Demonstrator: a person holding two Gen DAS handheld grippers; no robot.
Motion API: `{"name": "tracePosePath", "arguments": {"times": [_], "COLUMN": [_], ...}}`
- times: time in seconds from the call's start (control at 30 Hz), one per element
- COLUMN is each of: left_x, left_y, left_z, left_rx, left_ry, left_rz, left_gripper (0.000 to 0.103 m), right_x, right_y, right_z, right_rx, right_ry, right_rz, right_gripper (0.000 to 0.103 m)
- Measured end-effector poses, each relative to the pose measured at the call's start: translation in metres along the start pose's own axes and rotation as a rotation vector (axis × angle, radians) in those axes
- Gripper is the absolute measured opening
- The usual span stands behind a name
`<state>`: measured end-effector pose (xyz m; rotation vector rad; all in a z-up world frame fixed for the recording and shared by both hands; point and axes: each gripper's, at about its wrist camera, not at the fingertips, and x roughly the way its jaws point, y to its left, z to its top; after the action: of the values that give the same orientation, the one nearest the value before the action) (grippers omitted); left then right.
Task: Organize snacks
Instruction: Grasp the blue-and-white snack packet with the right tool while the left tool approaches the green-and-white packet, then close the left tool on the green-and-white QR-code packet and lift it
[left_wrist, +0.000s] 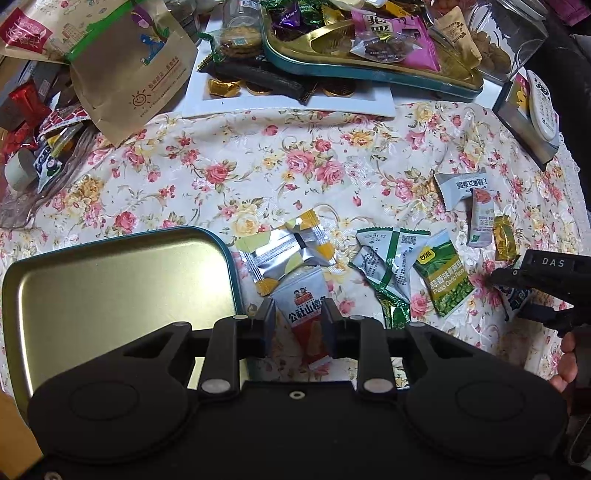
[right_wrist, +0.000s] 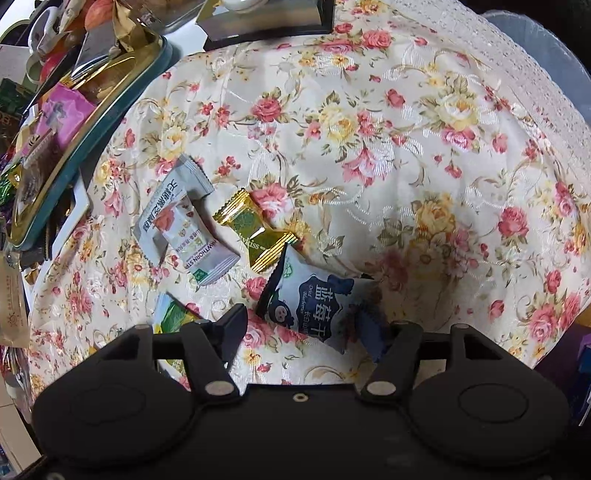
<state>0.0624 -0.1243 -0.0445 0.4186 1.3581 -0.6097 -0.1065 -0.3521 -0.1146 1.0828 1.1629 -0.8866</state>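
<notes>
My left gripper (left_wrist: 298, 314) points down at the floral cloth, jaws apart, straddling a white and red hawthorn packet (left_wrist: 304, 332) that lies flat between its fingers. An empty gold tin tray (left_wrist: 110, 280) sits just to its left. My right gripper (right_wrist: 303, 328) hangs over a white and blue dried blueberry packet (right_wrist: 317, 302). Its jaws are drawing in, the left finger clear of the packet and the right one at its edge. That gripper (left_wrist: 511, 295) also shows at the right edge of the left wrist view. A gold candy (right_wrist: 255, 232) and a hawthorn strip packet (right_wrist: 195, 240) lie beyond.
Silver and yellow packets (left_wrist: 291, 251), a white-green packet (left_wrist: 388, 266) and a green pea packet (left_wrist: 443, 280) lie between the grippers. A teal tin (left_wrist: 369, 74) heaped with snacks, a white tray (left_wrist: 288, 103) and a brown paper bag (left_wrist: 133, 74) crowd the back. The cloth's lace edge (right_wrist: 535, 92) drops off at the right.
</notes>
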Motion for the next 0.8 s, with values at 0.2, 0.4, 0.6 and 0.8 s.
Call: {"name": "tracePosePath", "arguments": {"times": [0.2,0.4,0.6,0.8], "left_x": [0.005,0.008,0.013,0.019], "left_y": [-0.004,-0.013,-0.036,-0.058], "left_z": [0.001,0.006,0.012,0.017], "left_rx": [0.002,-0.022,-0.028,0.006], "left_ry": [0.012,0.009,-0.017,-0.07], "left_rz": [-0.015,-0.046,-0.096,-0.099], "left_gripper": [0.038,0.037,0.037,0.037], "right_x": [-0.002,-0.003,-0.023,-0.046], "right_y": [0.007,0.009,0.005,0.003], "right_z": [-0.001,-0.002,-0.002,-0.002], "right_rx": [-0.022,-0.037,-0.031,-0.041], "right_ry": [-0.059,-0.089,-0.104,-0.131], "right_rz": [-0.037,-0.054,0.01,0.056], "right_gripper": [0.052,0.044,0.044,0.044]}}
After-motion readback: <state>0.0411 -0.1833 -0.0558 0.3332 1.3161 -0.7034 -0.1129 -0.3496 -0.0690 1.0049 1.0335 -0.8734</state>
